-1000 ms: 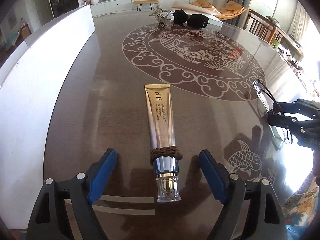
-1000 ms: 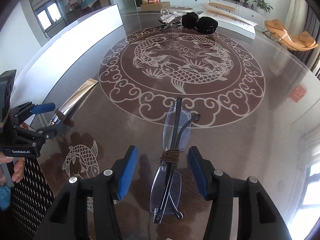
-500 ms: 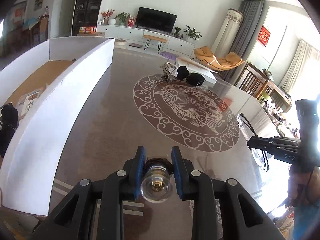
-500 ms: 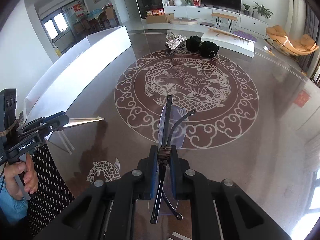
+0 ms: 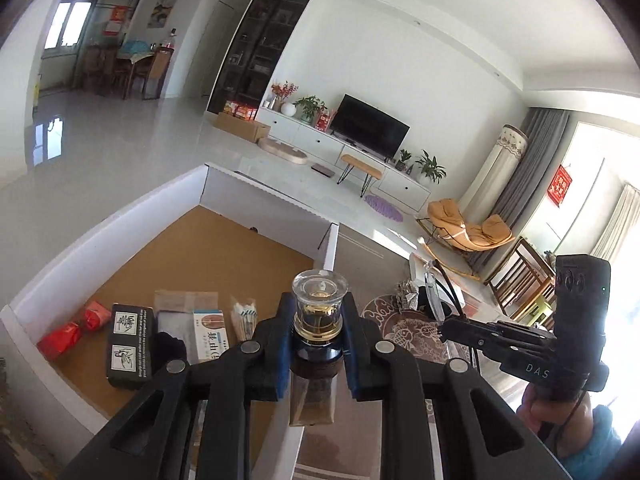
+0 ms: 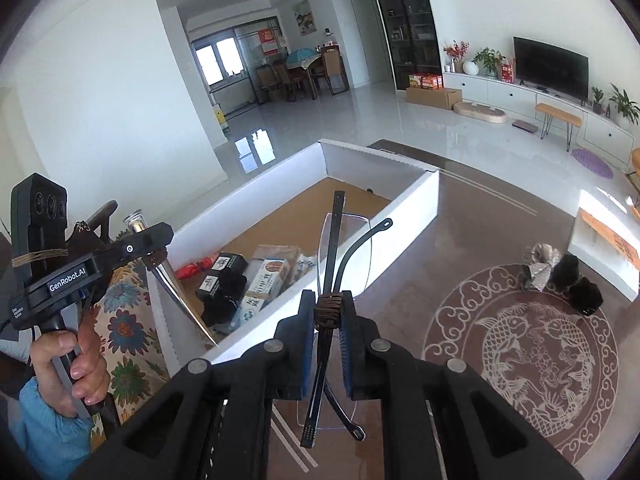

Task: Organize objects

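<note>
My left gripper (image 5: pixel 318 344) is shut on a gold cosmetic tube (image 5: pixel 319 304). Its clear cap points up and its body hangs below the blue pads, over the near wall of the white box (image 5: pixel 256 188). The right wrist view shows that gripper (image 6: pixel 154 240) at the left with the tube (image 6: pixel 182 300) slanting down into the box (image 6: pixel 400 200). My right gripper (image 6: pixel 329 320) is shut on folded rimless glasses (image 6: pixel 335 240) bound by a brown hair tie, held above the table beside the box. In the left wrist view, the right gripper (image 5: pixel 444 326) and glasses (image 5: pixel 434 292) are at the right.
On the box's cardboard floor lie red packets (image 5: pixel 72 330), a black carton (image 5: pixel 130 344), a blue-and-white medicine box (image 5: pixel 210 334) and cotton swabs (image 5: pixel 244 316). On the brown fish-pattern table (image 6: pixel 520 340), a foil bag (image 6: pixel 538 266) and black items (image 6: pixel 580 288) sit at the far side. A floral chair (image 6: pixel 128 320) stands left.
Both grippers closed, the left on the tube and the right on the glasses. Both lifted their loads off the table and swung left towards the white box.
</note>
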`<act>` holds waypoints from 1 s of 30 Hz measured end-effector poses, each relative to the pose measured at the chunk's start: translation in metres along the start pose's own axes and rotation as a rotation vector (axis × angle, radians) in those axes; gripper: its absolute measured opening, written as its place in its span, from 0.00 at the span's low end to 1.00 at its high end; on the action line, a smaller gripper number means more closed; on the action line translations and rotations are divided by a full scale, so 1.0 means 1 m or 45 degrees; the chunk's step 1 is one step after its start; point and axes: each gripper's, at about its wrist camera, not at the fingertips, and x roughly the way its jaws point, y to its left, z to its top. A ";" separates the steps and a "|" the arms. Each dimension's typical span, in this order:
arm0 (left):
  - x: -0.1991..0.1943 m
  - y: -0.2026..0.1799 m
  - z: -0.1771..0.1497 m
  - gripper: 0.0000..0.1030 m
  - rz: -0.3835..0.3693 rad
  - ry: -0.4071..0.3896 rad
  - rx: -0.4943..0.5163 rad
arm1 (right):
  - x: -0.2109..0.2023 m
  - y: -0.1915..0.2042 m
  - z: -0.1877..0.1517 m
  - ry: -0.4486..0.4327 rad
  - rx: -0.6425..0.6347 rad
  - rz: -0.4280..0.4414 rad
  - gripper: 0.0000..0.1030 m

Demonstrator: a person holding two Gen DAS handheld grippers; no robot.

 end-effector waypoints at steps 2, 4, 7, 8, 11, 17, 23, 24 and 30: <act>0.017 0.024 0.007 0.21 0.040 0.059 -0.040 | 0.032 0.023 0.015 0.033 -0.007 0.074 0.12; 0.042 0.052 0.009 0.21 0.130 0.164 -0.081 | 0.068 0.046 0.021 0.095 0.000 0.138 0.12; 0.079 0.090 0.007 0.33 0.311 0.309 -0.122 | 0.124 0.072 0.023 0.227 -0.010 0.176 0.14; 0.084 0.100 0.002 0.51 0.390 0.342 -0.133 | 0.140 0.077 0.022 0.268 -0.008 0.161 0.15; 0.083 0.116 0.000 0.61 0.498 0.318 -0.154 | 0.159 0.081 0.020 0.274 0.024 0.142 0.41; 0.047 0.084 -0.021 0.74 0.528 0.137 -0.138 | 0.121 0.069 0.011 0.077 0.007 0.076 0.76; 0.024 -0.029 -0.072 0.79 0.228 0.059 0.029 | 0.066 0.004 -0.044 -0.081 0.017 -0.218 0.99; 0.023 -0.049 -0.082 0.84 0.167 0.060 0.076 | 0.056 -0.015 -0.058 -0.066 0.042 -0.274 0.99; 0.037 -0.161 -0.143 1.00 -0.092 0.137 0.358 | 0.012 -0.126 -0.163 0.139 0.264 -0.638 0.99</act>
